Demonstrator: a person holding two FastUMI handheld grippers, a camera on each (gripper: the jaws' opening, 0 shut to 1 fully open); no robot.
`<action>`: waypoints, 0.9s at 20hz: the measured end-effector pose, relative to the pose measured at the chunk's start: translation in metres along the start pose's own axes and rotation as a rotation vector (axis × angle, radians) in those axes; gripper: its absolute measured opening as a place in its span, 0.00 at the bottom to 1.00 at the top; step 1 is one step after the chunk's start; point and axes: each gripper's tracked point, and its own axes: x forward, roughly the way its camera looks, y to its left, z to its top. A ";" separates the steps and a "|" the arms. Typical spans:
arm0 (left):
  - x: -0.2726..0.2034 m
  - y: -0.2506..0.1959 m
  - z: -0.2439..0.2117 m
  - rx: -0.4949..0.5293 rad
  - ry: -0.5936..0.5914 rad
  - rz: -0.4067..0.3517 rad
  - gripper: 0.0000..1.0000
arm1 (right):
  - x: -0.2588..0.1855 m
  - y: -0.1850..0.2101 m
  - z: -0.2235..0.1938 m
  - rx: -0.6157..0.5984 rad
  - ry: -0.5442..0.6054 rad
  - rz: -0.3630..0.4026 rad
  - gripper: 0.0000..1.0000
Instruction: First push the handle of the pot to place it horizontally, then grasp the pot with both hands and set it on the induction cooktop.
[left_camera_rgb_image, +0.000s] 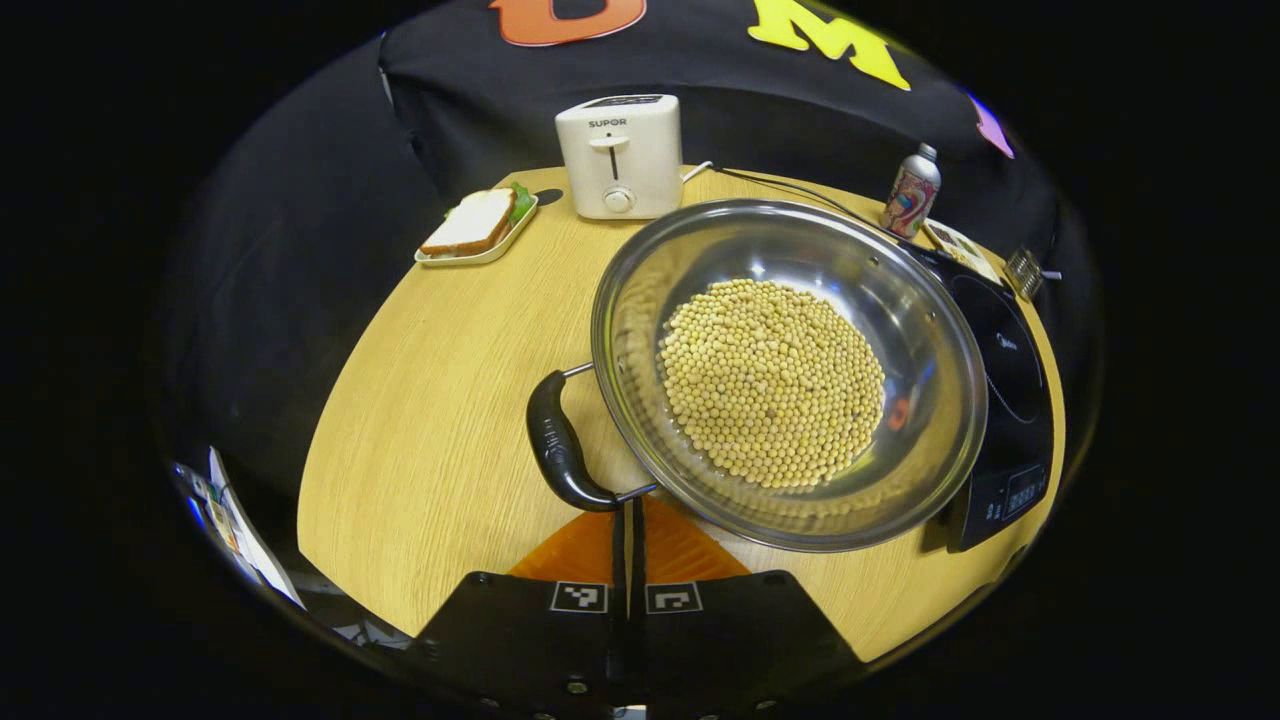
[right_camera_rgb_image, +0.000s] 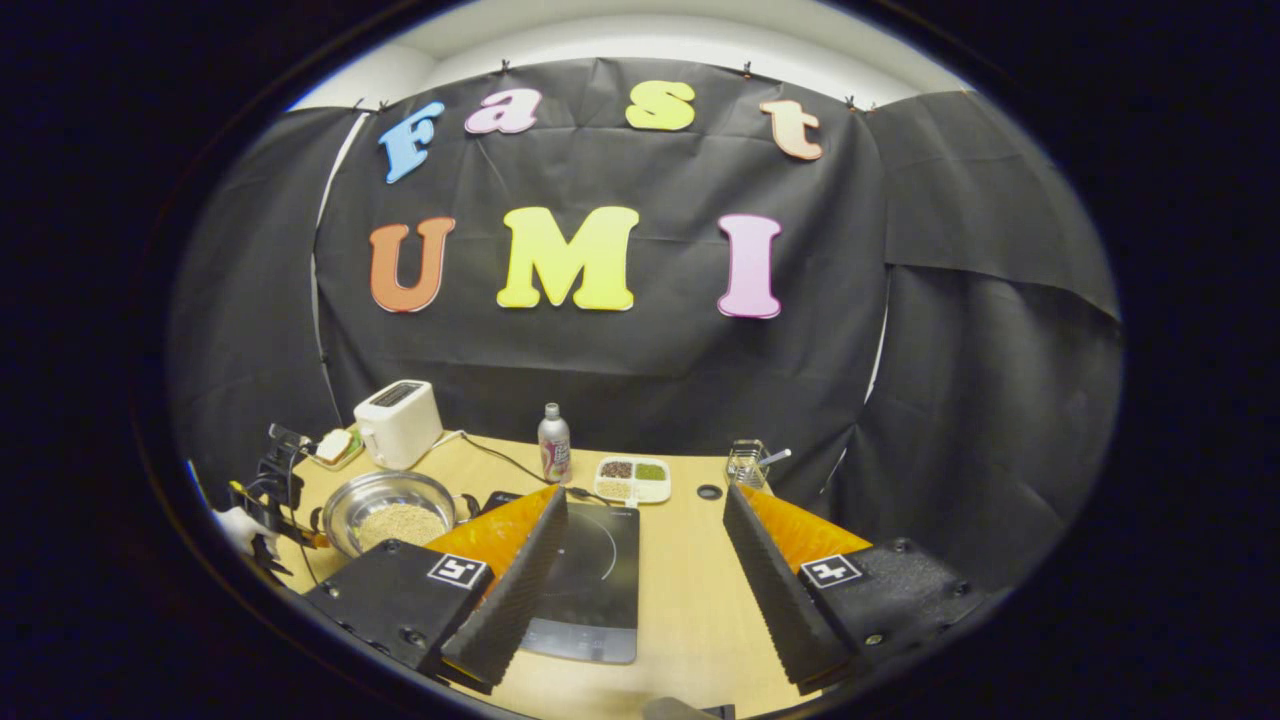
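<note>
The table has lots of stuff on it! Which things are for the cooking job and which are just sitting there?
For the job:
pot of beans
pot handle
induction cooktop
left gripper
right gripper

Just lying about:
toaster
sandwich tray
bottle
dish of grains

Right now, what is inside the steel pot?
The round steel pot holds a heap of pale yellow beans covering the middle of its bottom; bare metal wall shows around them. Anything beneath the beans is covered.
</note>
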 end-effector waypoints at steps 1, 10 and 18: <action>0.001 0.002 0.001 -0.006 0.001 0.002 0.00 | 0.001 0.000 0.000 -0.002 0.000 0.000 0.99; 0.012 0.023 0.021 -0.061 -0.004 0.022 0.00 | 0.005 0.002 0.002 -0.007 0.011 -0.005 0.99; 0.026 0.043 0.047 -0.086 -0.015 0.037 0.00 | 0.003 0.008 0.002 -0.019 0.024 -0.001 0.99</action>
